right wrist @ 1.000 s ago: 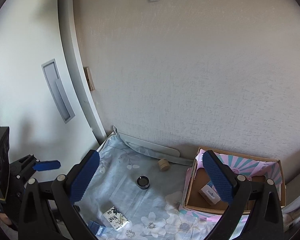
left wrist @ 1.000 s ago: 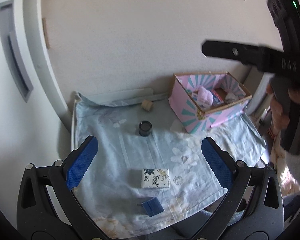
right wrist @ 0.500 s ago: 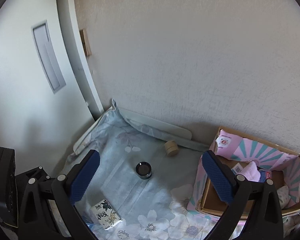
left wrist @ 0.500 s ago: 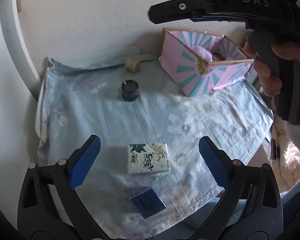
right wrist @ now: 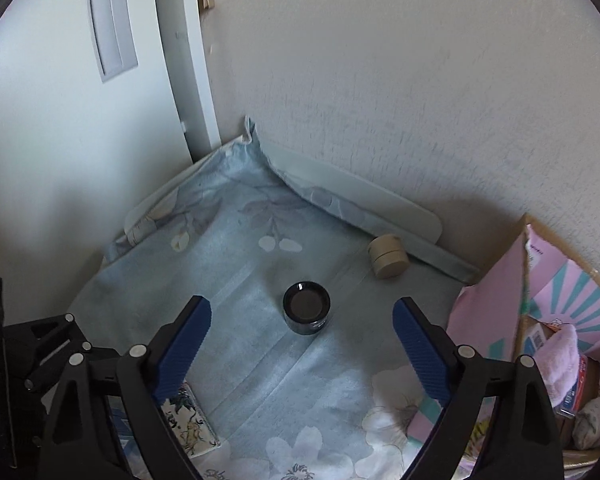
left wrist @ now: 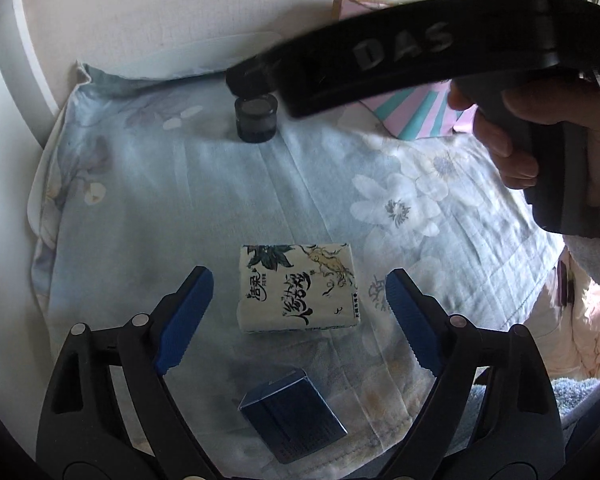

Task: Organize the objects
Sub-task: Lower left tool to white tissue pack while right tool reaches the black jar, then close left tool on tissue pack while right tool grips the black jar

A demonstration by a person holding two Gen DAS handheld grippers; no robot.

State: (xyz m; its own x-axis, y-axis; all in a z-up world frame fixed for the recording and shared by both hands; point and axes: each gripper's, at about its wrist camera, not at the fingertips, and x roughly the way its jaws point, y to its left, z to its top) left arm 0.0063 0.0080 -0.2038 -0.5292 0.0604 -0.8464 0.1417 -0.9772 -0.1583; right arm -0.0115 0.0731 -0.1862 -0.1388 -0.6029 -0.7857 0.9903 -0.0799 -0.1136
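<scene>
Blue-padded left claw (left wrist: 296, 316) w/ jaws apart, just been closing, straddles tissue pack (left wrist: 298, 288) on the floral sheet (left wrist: 148, 200); right claw (right wrist: 302, 344) likewise over black jar (right wrist: 307, 307), nothing gripped yet; approach step, next: lower, clamp, carry to pink box (right wrist: 540, 300).

Pale blue floral cloth (left wrist: 180, 208); white ink-printed tissue pack (left wrist: 298, 288); dark blue box (left wrist: 292, 418); black jar (right wrist: 307, 308); pink-teal striped carton (right wrist: 540, 280) at three o'clock.

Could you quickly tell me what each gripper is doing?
Left gripper: open, just been closing, tissue pack between jaws, untouched.
Right gripper: open, just been closing, empty.
</scene>
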